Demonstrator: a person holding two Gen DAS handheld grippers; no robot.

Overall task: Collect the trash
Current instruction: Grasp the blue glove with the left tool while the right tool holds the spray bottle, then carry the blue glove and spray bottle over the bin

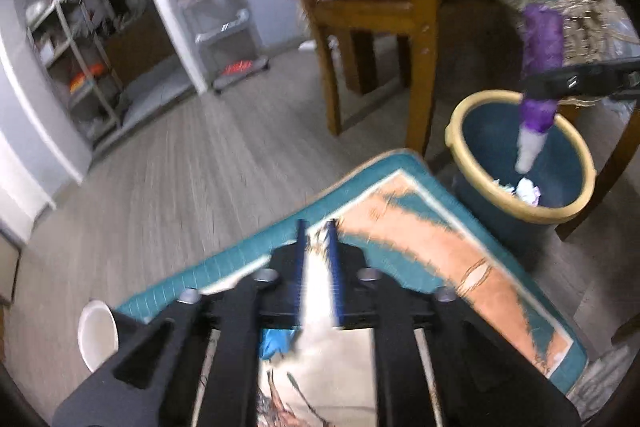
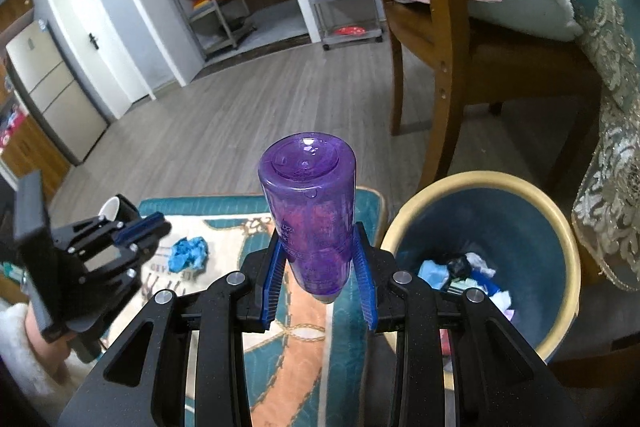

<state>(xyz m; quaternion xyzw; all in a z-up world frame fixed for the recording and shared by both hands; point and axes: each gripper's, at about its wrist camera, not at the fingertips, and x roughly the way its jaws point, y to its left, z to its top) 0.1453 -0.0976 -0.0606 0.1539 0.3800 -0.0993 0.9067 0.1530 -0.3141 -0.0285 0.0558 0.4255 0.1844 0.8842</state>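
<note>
From the left wrist camera, the left gripper (image 1: pixel 318 233) hangs over a teal and orange patterned floor mat (image 1: pixel 420 227), its blue fingers (image 1: pixel 301 267) slightly apart with nothing clearly pressed between them; the picture is blurred there. A crumpled blue wrapper (image 1: pixel 276 341) lies on the mat under the gripper's frame, and a white paper cup (image 1: pixel 96 331) lies on its side on the grey wood-look floor (image 1: pixel 180 163) just off the mat's left edge. Beyond the mat's far corner stands a round blue waste bin with a cream rim (image 1: pixel 472 115), next to a wooden chair (image 1: pixel 416 27). Over the bin, the right gripper (image 1: pixel 540 87) holds a translucent purple plastic bottle (image 1: pixel 540 39), neck down. From the right wrist camera, the right gripper's blue fingers (image 2: pixel 276 279) are clamped on the bottle's lower body, its base pointing away and its neck towards the camera. The bottle sits left of the bin, above the mat's edge. Crumpled scraps (image 2: pixel 472 271) lie in the bin's bottom.
</note>
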